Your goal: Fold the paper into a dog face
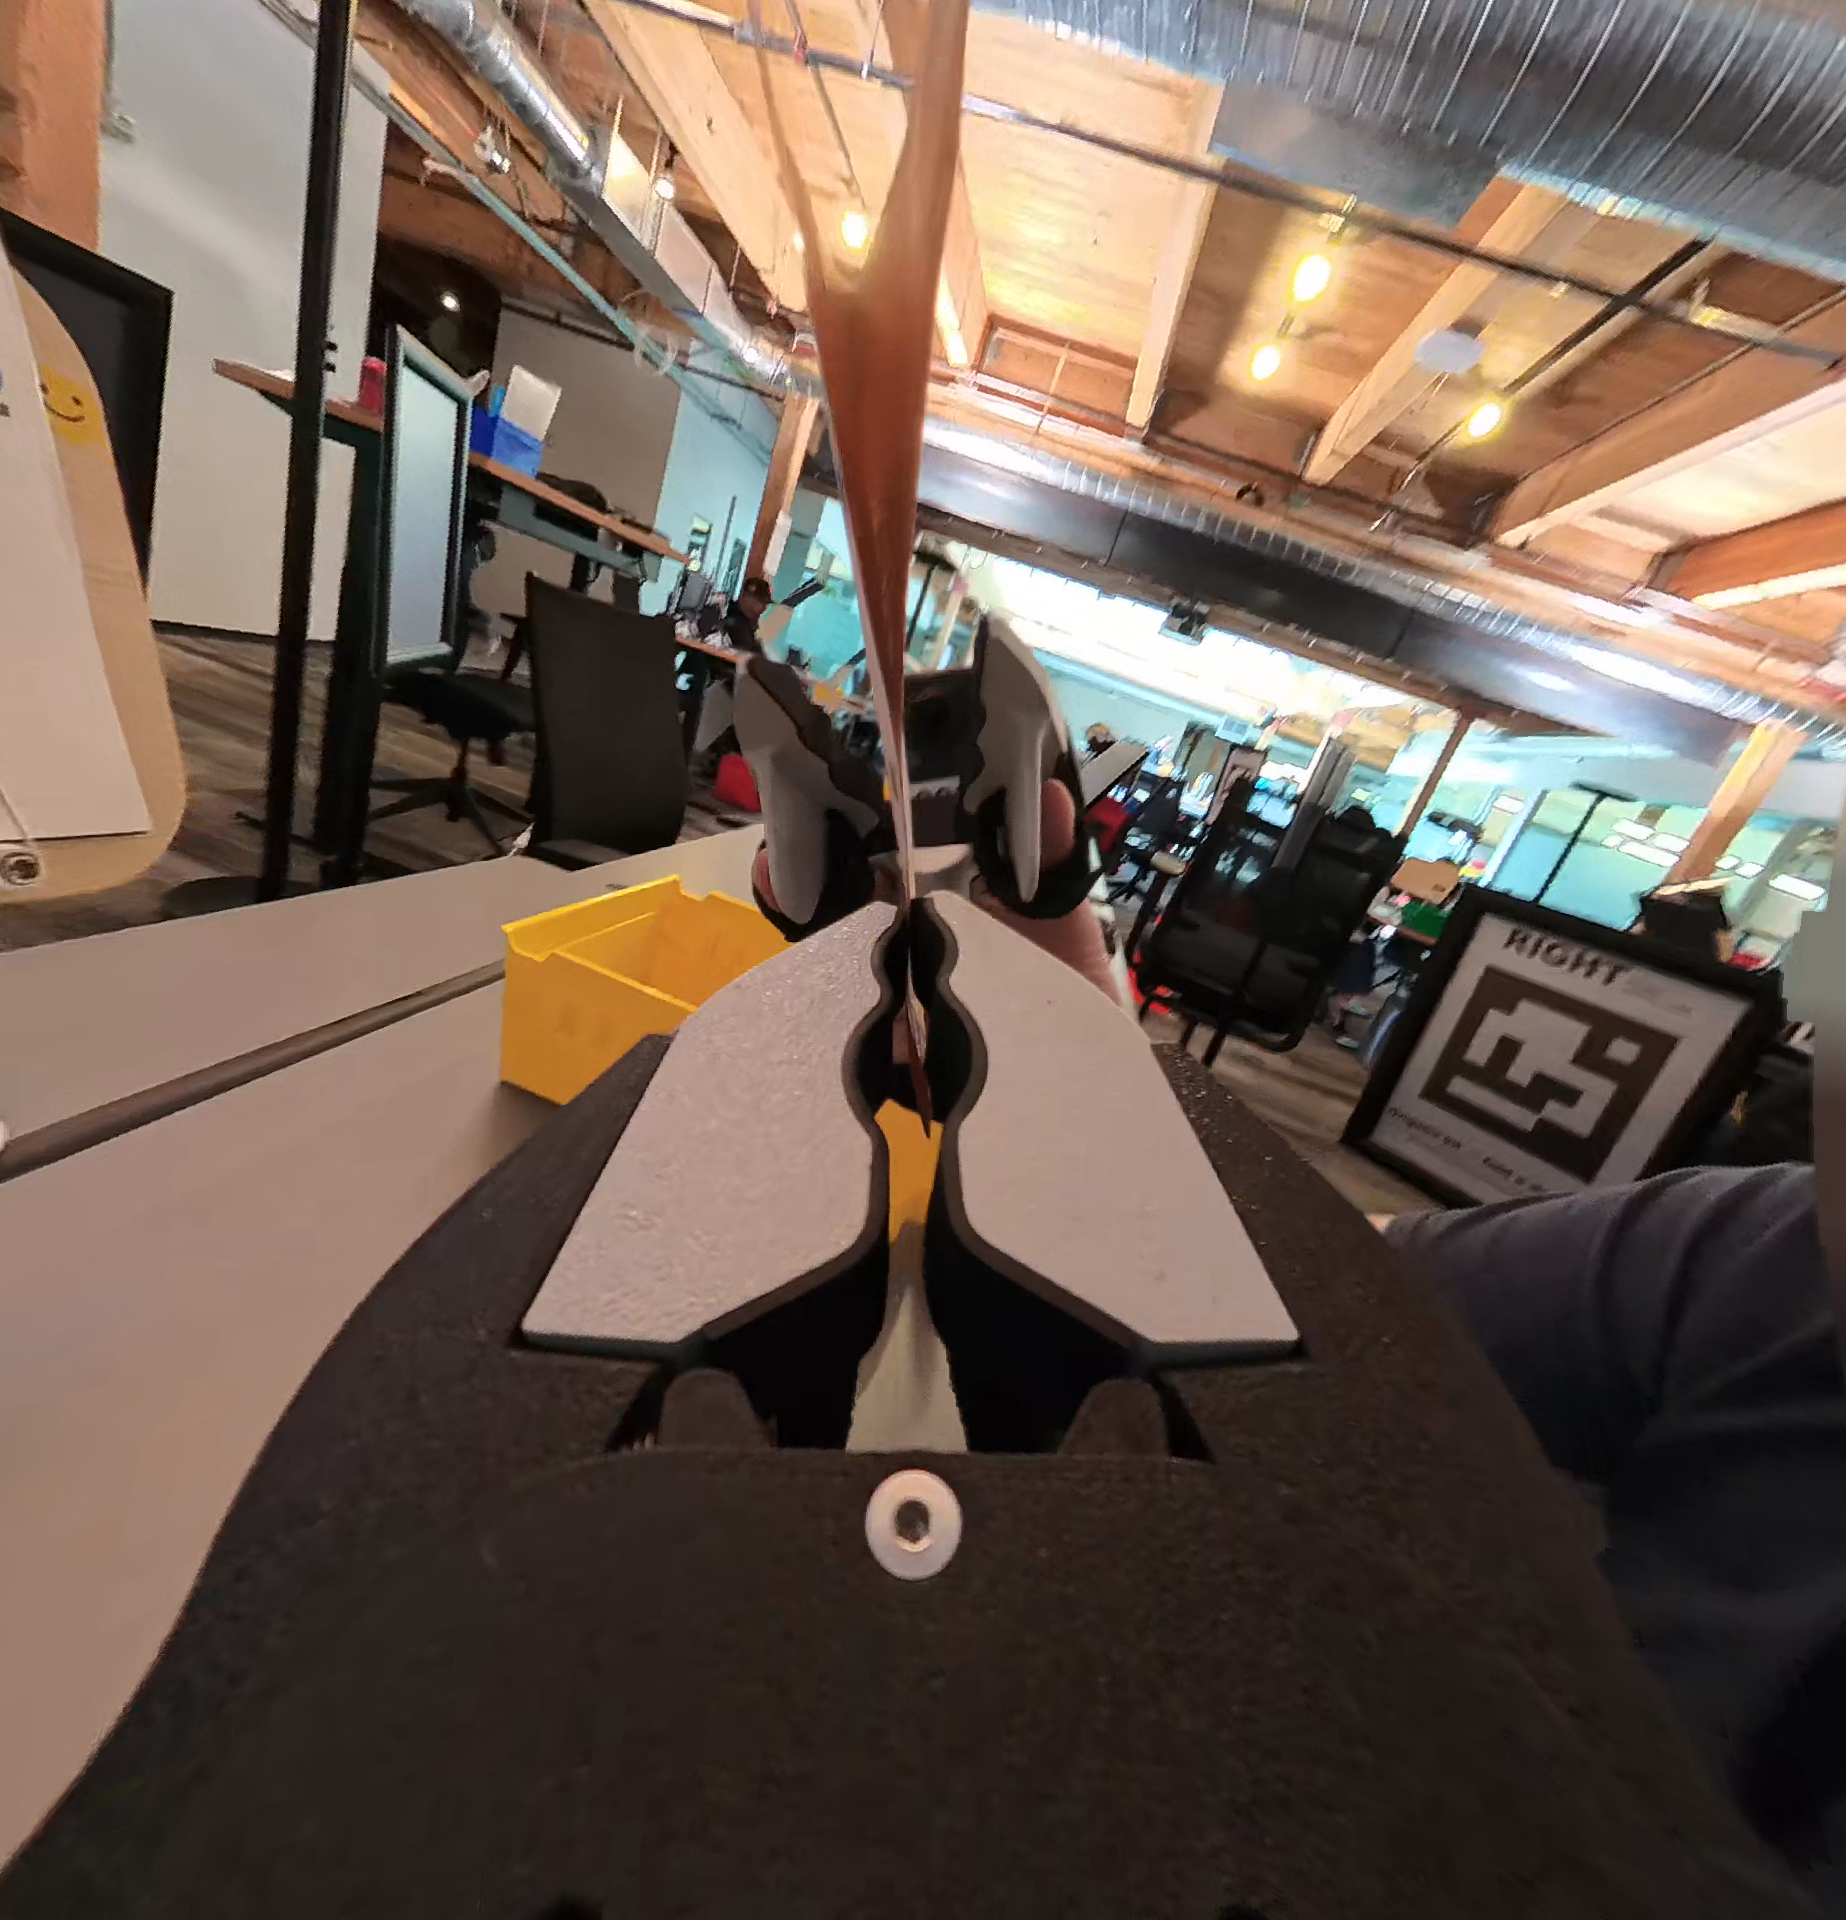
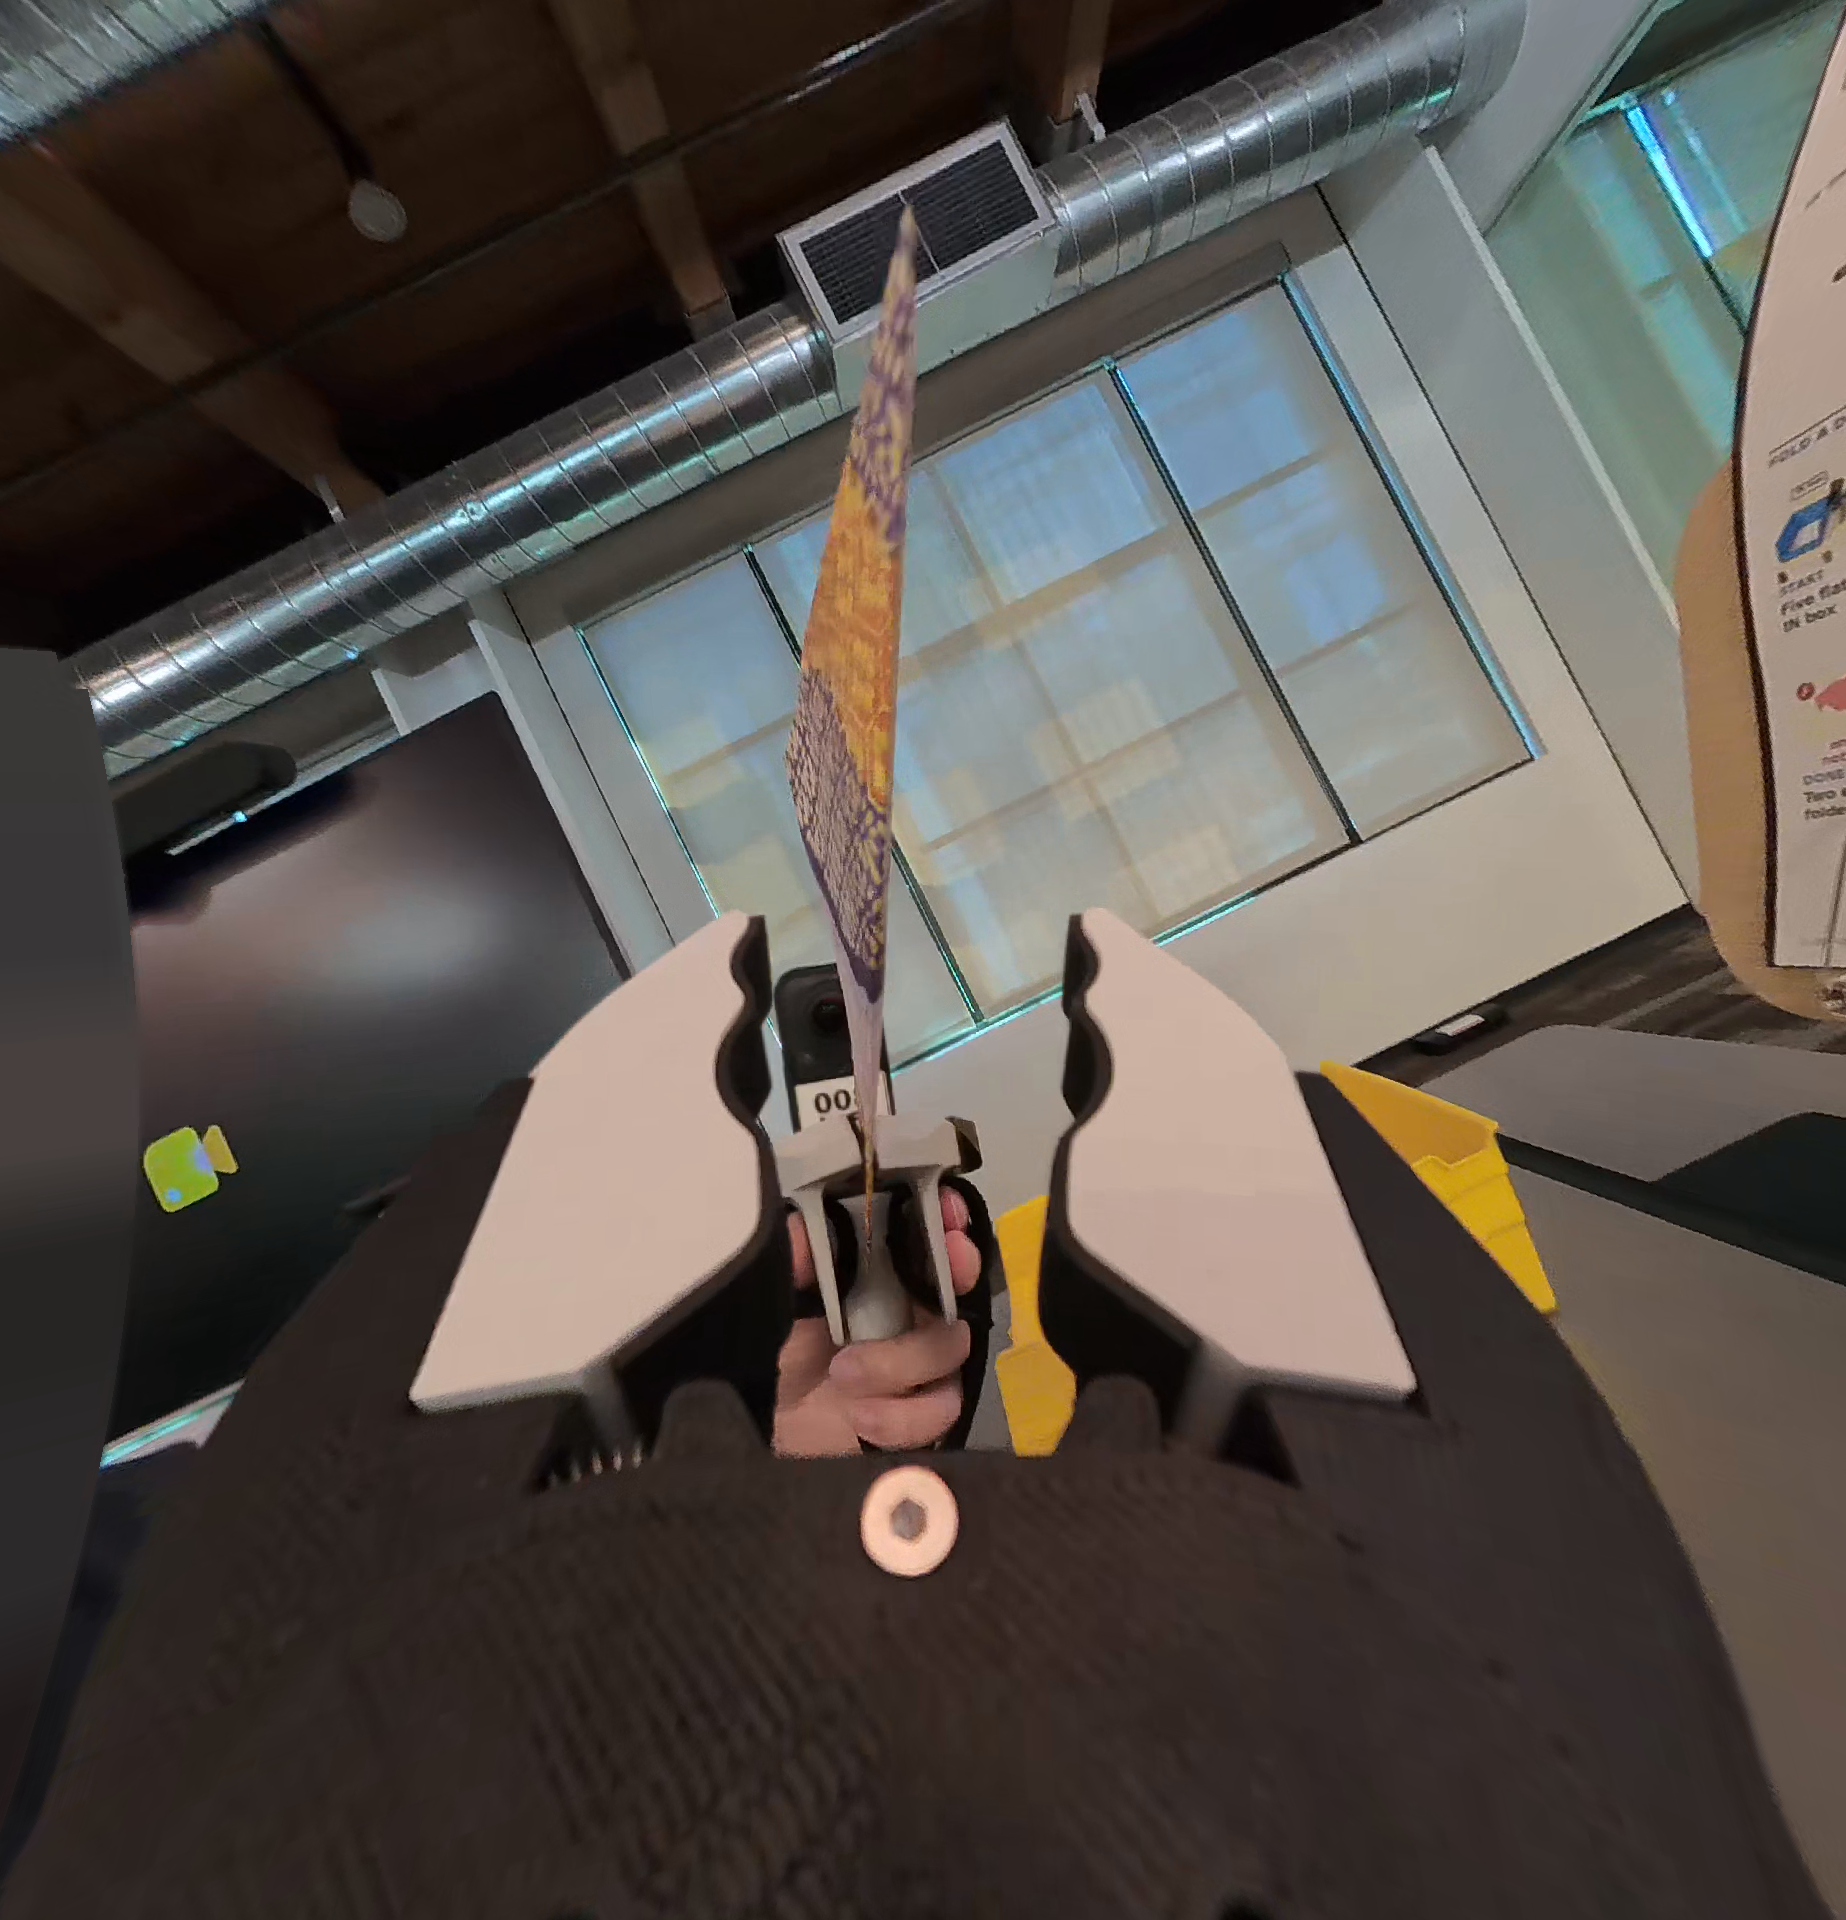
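Observation:
The paper (image 1: 877,468) stands upright and shows edge-on as a thin brown strip in the left wrist view. In the right wrist view the paper (image 2: 859,675) is a folded sheet with a yellow and purple pattern, pointing up. My left gripper (image 1: 914,916) is shut on the paper's lower edge, above the table. It also shows in the right wrist view (image 2: 869,1143), held by a hand (image 2: 877,1382). My right gripper (image 2: 914,997) is open, one finger on each side of the paper, not touching it. It faces the left gripper (image 1: 883,670).
A yellow bin (image 1: 628,987) sits on the grey table (image 1: 223,1195) beyond the grippers; it also shows at the right (image 2: 1470,1174). An instruction sheet on a stand (image 2: 1823,582) is close by. A framed marker board (image 1: 1553,1060) and office chairs stand on the floor. There is about 8 centimeters between the tips of the two grippers.

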Demonstrator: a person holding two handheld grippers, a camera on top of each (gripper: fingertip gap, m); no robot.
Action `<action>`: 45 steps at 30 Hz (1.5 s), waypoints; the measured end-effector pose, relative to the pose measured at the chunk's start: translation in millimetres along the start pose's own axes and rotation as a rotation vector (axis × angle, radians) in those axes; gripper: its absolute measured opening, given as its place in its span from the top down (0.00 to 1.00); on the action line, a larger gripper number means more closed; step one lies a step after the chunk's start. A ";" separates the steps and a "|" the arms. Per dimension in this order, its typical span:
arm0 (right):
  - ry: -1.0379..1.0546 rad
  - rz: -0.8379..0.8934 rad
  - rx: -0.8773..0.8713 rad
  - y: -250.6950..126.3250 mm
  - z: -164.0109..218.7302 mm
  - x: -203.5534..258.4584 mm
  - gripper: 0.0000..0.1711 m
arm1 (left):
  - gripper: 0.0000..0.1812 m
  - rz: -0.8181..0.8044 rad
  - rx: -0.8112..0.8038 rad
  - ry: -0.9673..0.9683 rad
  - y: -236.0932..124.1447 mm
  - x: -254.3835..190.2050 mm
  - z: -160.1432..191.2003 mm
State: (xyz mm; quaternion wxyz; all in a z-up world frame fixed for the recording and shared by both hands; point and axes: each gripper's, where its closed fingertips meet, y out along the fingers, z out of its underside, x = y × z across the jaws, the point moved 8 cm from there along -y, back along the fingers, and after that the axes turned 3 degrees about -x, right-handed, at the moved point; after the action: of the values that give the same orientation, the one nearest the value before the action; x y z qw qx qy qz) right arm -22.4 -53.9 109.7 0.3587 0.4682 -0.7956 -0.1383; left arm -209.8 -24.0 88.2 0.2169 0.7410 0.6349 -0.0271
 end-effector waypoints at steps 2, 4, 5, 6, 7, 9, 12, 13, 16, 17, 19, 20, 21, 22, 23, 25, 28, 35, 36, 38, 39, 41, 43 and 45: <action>-0.017 -0.004 0.016 2.8 4.5 0.9 0.68 | 1.00 -0.002 0.012 0.002 2.1 0.7 3.7; -0.029 0.011 0.035 5.0 8.9 -0.1 0.68 | 1.00 0.007 0.024 -0.009 4.7 1.9 8.3; -0.031 0.025 0.036 5.0 10.3 -2.0 0.69 | 1.00 0.013 0.034 -0.017 6.2 2.3 11.1; -0.028 0.027 0.029 3.7 10.8 -3.9 0.74 | 1.00 0.021 0.042 -0.021 8.0 2.4 14.0; -0.023 -0.007 0.024 0.8 10.1 -4.4 0.91 | 1.00 0.029 0.051 -0.019 9.8 1.9 17.0; 0.023 -0.042 0.019 -5.0 3.0 -9.9 1.00 | 0.92 0.022 0.091 -0.004 14.1 1.6 21.5; 0.100 -0.042 0.157 -13.7 -13.4 -21.0 1.00 | 0.70 -0.050 0.160 0.074 13.6 4.3 15.0; 0.119 -0.042 0.211 -16.3 -18.4 -21.9 1.00 | 0.64 -0.078 0.173 0.116 10.8 5.1 8.7; 0.139 -0.076 0.519 -21.7 -17.8 -14.4 0.99 | 0.62 -0.095 0.155 0.219 -3.3 -0.1 -17.9; 0.088 -0.082 0.628 -23.1 -13.5 -9.5 1.00 | 0.63 -0.090 0.142 0.235 -8.6 -2.7 -26.3; -0.078 -0.073 0.844 -25.5 0.2 -0.3 0.99 | 0.64 -0.082 0.126 0.253 -16.3 -6.6 -37.1; -0.131 -0.079 0.943 -26.8 8.9 4.2 0.99 | 0.66 -0.066 0.132 0.253 -17.6 -8.3 -38.5; -0.155 -0.101 1.024 -27.4 18.1 8.4 0.99 | 0.66 -0.050 0.149 0.245 -17.1 -9.5 -37.4; -0.164 -0.118 1.086 -27.2 27.1 11.4 0.99 | 0.66 -0.030 0.169 0.231 -15.1 -10.5 -34.3; -0.169 -0.120 1.137 -26.3 35.4 12.4 0.99 | 0.66 -0.007 0.189 0.218 -12.3 -11.6 -29.8; -0.201 -0.094 1.220 -24.3 49.2 9.9 0.99 | 0.67 0.024 0.238 0.205 -5.7 -12.8 -19.5; -0.245 -0.073 1.304 -23.2 63.2 6.0 0.99 | 0.70 0.057 0.330 0.209 2.0 -14.3 -4.0; -0.214 -0.095 1.299 -22.4 67.0 1.6 0.99 | 1.00 0.081 0.383 0.199 1.5 -4.9 6.1; -0.204 -0.103 1.292 -22.1 66.7 1.5 0.99 | 1.00 0.080 0.381 0.190 1.2 -3.9 5.6; -0.189 -0.115 1.272 -21.4 66.3 0.6 0.99 | 1.00 0.067 0.375 0.187 0.2 -2.1 4.2; -0.180 -0.113 1.264 -21.6 65.9 -0.3 0.98 | 1.00 0.060 0.367 0.185 -0.2 -1.4 3.3; -0.199 -0.073 1.249 -21.6 63.3 -5.6 0.87 | 1.00 0.045 0.341 0.164 -1.5 0.6 1.1; -0.227 -0.064 1.219 -21.1 59.8 -8.2 0.81 | 1.00 0.029 0.314 0.123 -3.0 4.3 -0.4; -0.275 -0.089 1.136 -15.6 55.7 -7.0 0.82 | 1.00 0.015 0.286 0.077 -3.7 9.2 0.2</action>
State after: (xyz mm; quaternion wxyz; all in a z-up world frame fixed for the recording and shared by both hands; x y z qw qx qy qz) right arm -49.1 -62.6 58.7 -0.0610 0.5978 -0.7639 0.2354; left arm -211.5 -15.2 84.0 0.0850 0.7696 0.6268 -0.0874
